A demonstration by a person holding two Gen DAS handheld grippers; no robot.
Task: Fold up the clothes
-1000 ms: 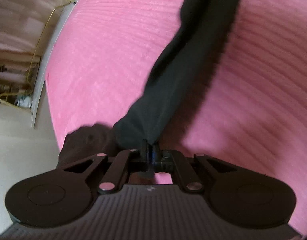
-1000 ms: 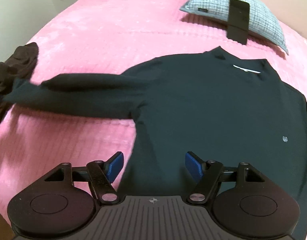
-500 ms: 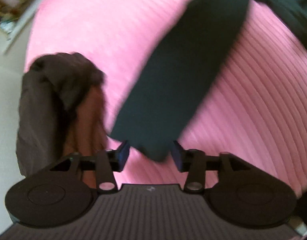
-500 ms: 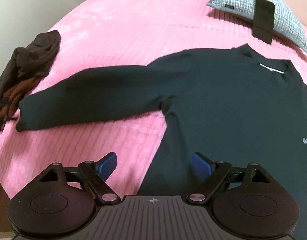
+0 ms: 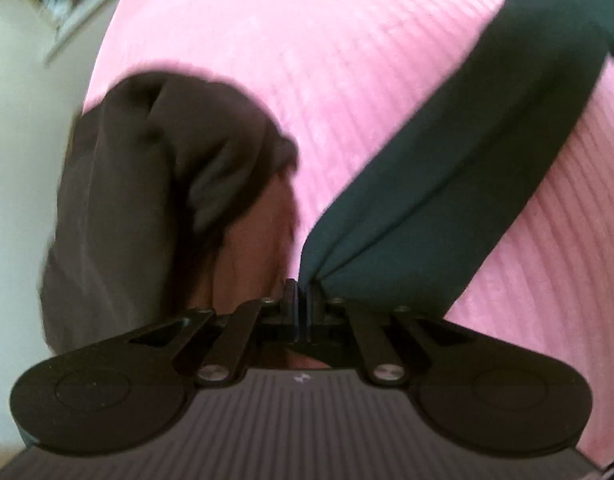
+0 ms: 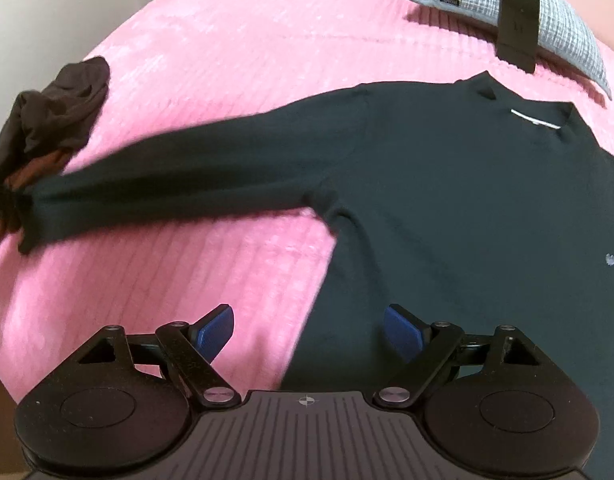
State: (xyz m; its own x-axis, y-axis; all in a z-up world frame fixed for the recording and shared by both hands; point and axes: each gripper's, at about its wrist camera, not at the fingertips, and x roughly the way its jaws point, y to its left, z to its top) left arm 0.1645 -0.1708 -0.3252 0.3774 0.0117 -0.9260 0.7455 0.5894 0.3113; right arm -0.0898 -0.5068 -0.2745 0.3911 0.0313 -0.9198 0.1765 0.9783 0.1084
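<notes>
The left gripper [image 5: 301, 300] pinches the cuff of the dark green long-sleeved sweater [image 6: 447, 200] near the pink ribbed bedspread's [image 6: 247, 60] left edge; the right gripper [image 6: 307, 332] stands spread, empty.

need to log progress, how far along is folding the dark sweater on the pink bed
Done: the dark green long-sleeved sweater lies spread flat on the pink ribbed bedspread, with no fold in it. In hand: the left gripper is shut on the cuff of the outstretched sleeve, beside the crumpled brown garment. The right gripper hangs open over the hem. Left: every fold.
</notes>
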